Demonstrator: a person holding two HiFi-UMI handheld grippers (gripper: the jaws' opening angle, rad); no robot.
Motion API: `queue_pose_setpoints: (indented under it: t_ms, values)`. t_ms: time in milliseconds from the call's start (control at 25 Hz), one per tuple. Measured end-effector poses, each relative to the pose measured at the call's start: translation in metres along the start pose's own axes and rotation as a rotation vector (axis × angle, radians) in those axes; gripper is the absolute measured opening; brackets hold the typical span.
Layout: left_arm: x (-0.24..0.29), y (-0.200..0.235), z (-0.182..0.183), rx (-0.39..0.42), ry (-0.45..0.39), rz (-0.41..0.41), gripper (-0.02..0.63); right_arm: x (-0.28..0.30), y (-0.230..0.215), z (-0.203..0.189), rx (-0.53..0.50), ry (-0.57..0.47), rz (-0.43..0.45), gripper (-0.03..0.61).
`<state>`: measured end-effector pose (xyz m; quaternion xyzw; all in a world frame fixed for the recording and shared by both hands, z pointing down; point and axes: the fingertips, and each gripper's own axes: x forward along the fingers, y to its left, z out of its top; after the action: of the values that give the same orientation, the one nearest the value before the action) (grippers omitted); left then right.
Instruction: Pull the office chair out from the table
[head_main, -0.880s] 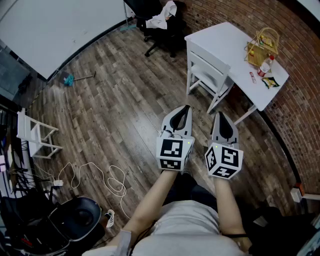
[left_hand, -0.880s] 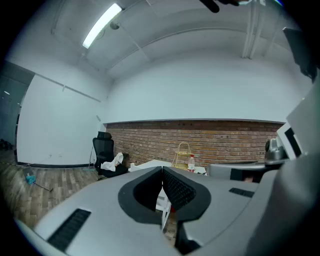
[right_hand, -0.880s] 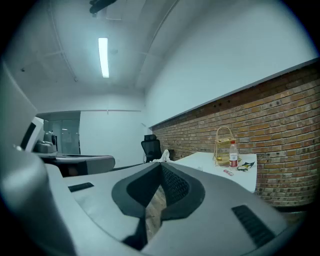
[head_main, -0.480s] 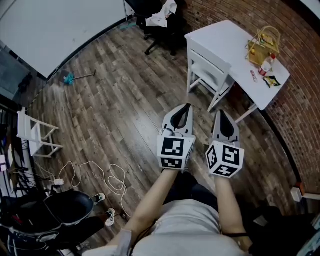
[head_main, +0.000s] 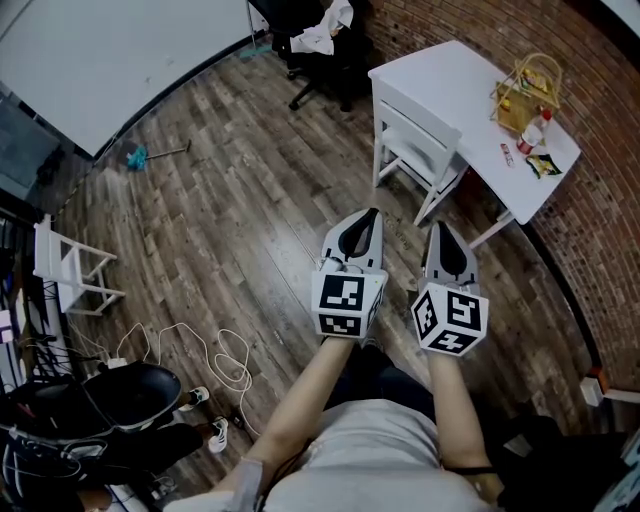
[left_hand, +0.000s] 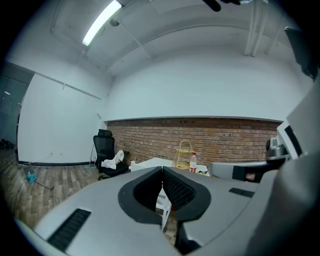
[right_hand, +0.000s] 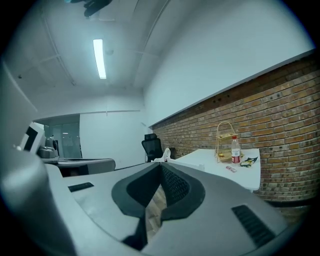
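Note:
In the head view a white chair (head_main: 415, 140) stands tucked against a white table (head_main: 452, 75) by the brick wall. A black office chair (head_main: 312, 52) with a pale cloth on its seat stands farther back, near the wall corner; it also shows in the left gripper view (left_hand: 105, 156) and the right gripper view (right_hand: 151, 147). My left gripper (head_main: 372, 214) and right gripper (head_main: 437, 227) are held side by side over the wooden floor, short of the white chair. Both are shut with nothing between the jaws (left_hand: 162, 170) (right_hand: 160, 165).
On the table stand a yellow wire basket (head_main: 527, 88) and a bottle (head_main: 531, 132), with small packets beside them. A small white stool (head_main: 70, 266) and loose white cables (head_main: 205, 355) lie at the left. A dark rounded seat (head_main: 130, 398) is at the lower left.
Both grippers have stayed almost still. The dark rounded seat at the lower left has shifted up and to the left.

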<state>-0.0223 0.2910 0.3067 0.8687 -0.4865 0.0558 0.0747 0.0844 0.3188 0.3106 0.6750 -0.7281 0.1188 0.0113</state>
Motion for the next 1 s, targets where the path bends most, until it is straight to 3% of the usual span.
queue_pose_setpoints:
  t_ms: [400, 1000]
  values:
    - [0.017, -0.002, 0.0, 0.009, 0.003, 0.031, 0.014, 0.021, -0.019, -0.001, 0.005, 0.02, 0.04, 0.015]
    - [0.065, 0.05, -0.004, -0.01, 0.015, 0.049, 0.014, 0.09, -0.015, -0.007, 0.031, 0.046, 0.04, 0.015]
